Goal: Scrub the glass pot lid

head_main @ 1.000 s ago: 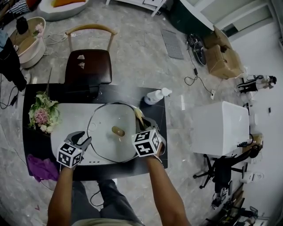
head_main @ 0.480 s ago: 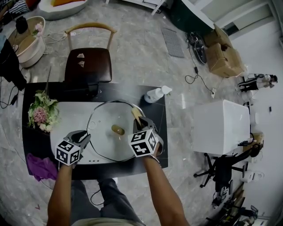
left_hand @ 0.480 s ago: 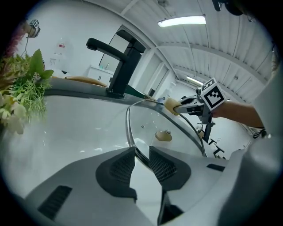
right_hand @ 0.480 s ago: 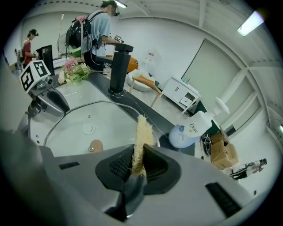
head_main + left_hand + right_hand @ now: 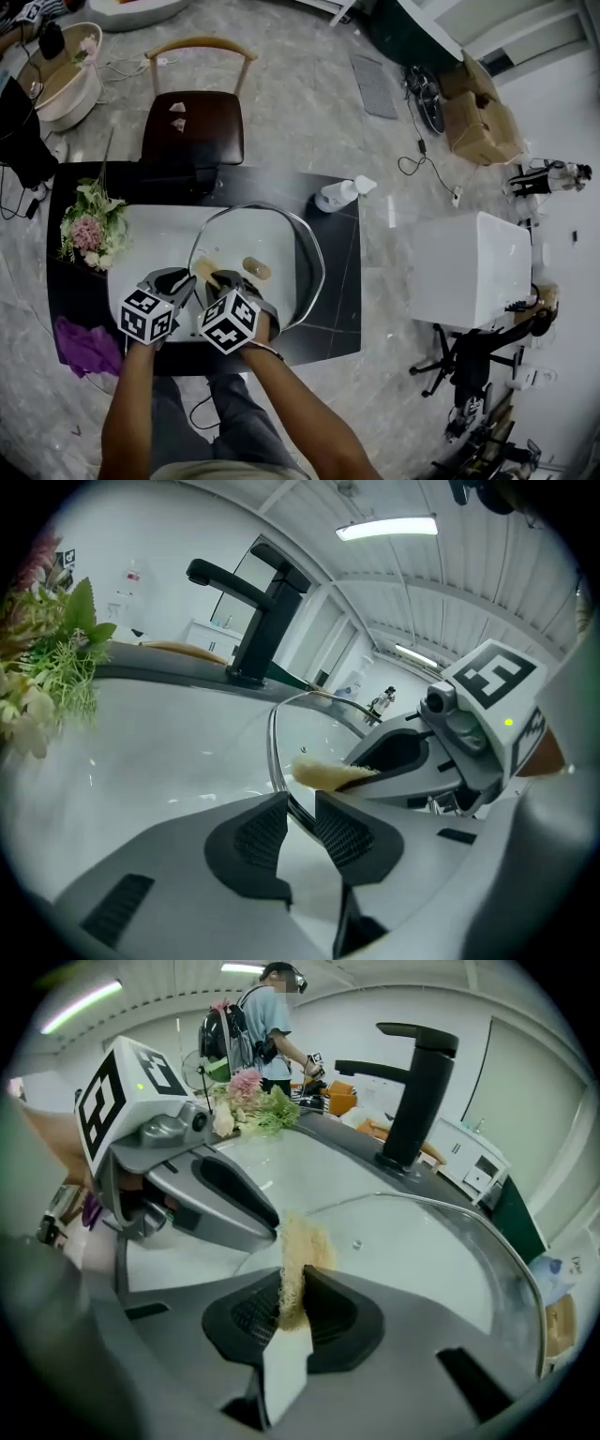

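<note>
We should let our left gripper [image 5: 300, 801], its jaws just closing loosely round the rim of the glass lid [image 5: 281, 246], clamp firmly before our right gripper [image 5: 292, 1281], pinching the scrub pad [image 5: 302, 1244], rubs just beside it.

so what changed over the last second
The right gripper swept the tan scrub pad left across the glass lid, from its right edge to beside the left gripper. The left gripper's jaws have just been closing around the lid's left rim. The lid and left gripper kept their places.
</note>
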Demonstrator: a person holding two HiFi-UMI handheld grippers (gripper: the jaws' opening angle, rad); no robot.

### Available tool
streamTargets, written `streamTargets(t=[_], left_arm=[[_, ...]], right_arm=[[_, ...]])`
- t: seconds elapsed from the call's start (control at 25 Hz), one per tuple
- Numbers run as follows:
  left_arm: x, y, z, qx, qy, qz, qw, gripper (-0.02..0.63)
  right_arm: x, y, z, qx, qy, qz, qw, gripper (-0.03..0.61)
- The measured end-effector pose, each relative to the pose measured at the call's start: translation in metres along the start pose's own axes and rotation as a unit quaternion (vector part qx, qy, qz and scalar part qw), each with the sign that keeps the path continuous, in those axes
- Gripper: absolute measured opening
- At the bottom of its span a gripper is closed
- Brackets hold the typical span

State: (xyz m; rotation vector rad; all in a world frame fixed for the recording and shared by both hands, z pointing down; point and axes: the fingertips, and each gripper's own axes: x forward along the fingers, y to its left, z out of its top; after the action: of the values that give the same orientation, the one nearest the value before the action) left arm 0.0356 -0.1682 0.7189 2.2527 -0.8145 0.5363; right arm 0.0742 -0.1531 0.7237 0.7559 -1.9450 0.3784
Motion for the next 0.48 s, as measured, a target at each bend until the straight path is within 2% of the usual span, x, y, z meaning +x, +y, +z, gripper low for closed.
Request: streamTargets(t=[0.12, 0.48], left_arm=[[-0.0009, 0.0, -0.0009, 0.002, 0.001, 0.002, 1.0, 0.101], [-0.0014, -0.0012, -0.0009, 0.006, 0.003, 0.001, 1.0, 0.098]], right_arm=[[0.0014, 0.0139, 0.0066, 0.007, 0.001, 0.01, 1.0, 0.048], [-0.0009, 0.0139, 0.0058, 0.004, 0.006, 0.009, 1.0, 0.048]])
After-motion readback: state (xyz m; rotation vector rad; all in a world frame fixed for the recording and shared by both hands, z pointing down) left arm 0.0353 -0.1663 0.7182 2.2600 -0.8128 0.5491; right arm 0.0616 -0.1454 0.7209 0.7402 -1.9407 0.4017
